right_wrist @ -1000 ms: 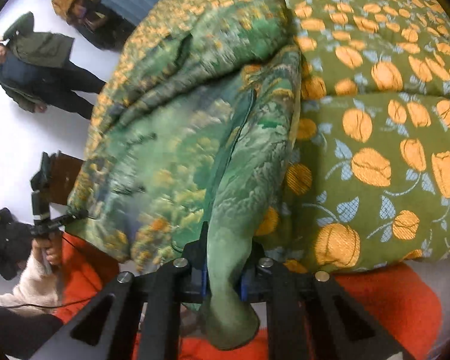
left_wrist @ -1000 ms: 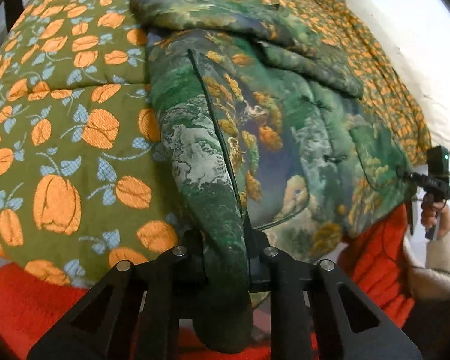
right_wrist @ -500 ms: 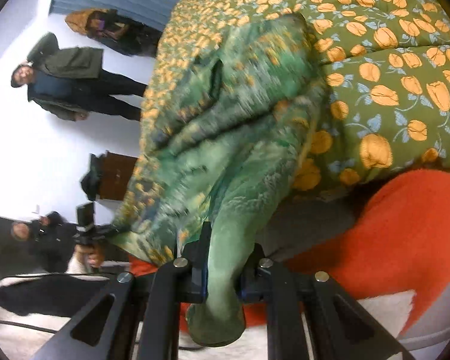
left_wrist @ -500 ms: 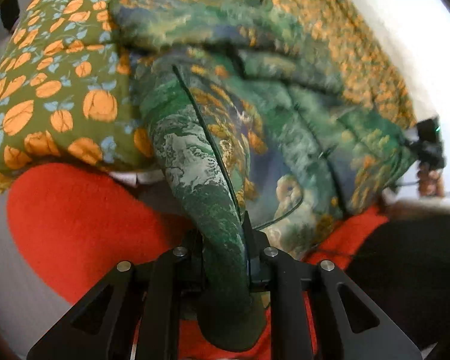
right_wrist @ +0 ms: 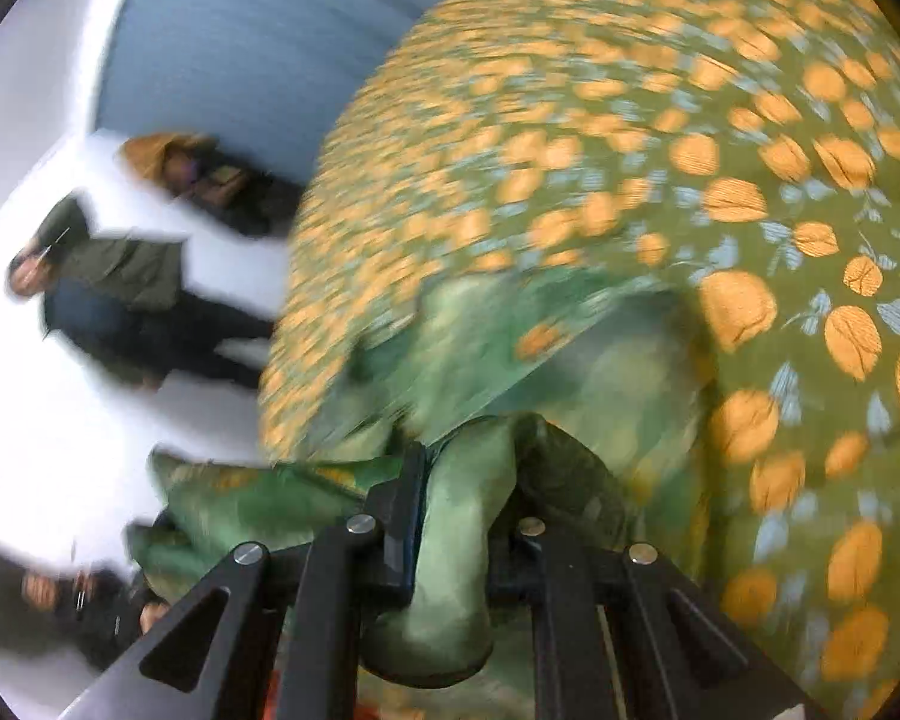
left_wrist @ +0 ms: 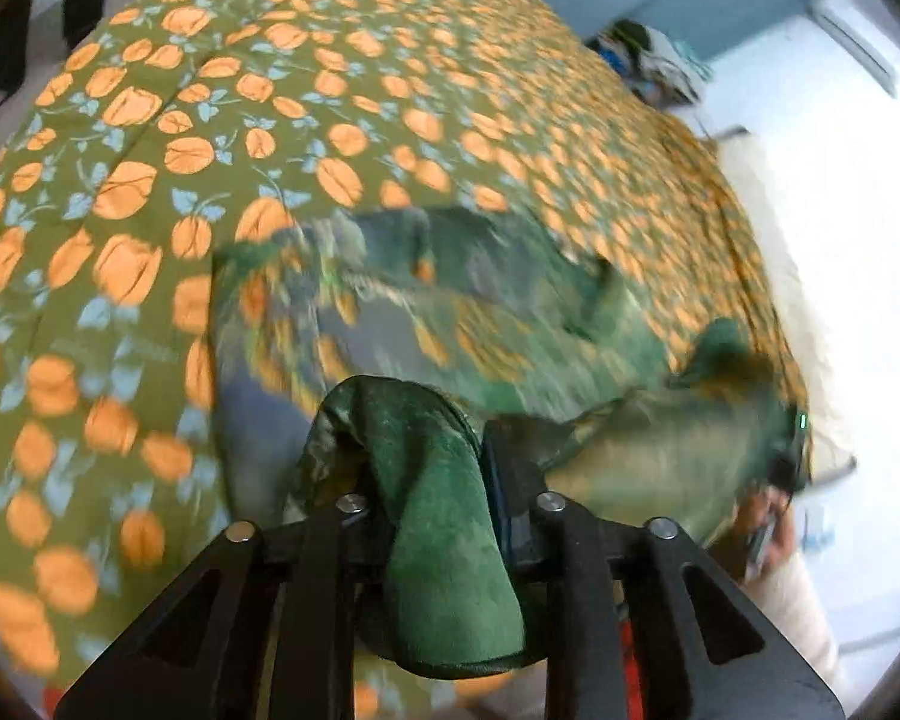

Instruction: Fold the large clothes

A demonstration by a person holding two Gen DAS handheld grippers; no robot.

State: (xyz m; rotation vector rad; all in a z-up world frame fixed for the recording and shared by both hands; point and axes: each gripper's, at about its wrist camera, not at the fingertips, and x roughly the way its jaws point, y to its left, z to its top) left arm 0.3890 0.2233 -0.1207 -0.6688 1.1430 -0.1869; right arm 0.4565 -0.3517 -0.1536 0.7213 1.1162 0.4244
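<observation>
Both grippers are carrying the padded green landscape-print jacket's (left_wrist: 450, 324) near hem toward the far side of the orange-flowered olive bedspread (left_wrist: 222, 120), doubling it over. The left gripper (left_wrist: 444, 516), jaws just opening, is loosely holding a thick fold, while the right gripper (right_wrist: 456, 528) is clamping its corner tight.

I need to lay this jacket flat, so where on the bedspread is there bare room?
Bare orange-flowered bedspread lies beyond and left of the green printed jacket. The near edge is crowded with bunched jacket.

Left tool (left_wrist: 435, 480) easing apart, right tool (right_wrist: 453, 516) clamped (both angled down)
</observation>
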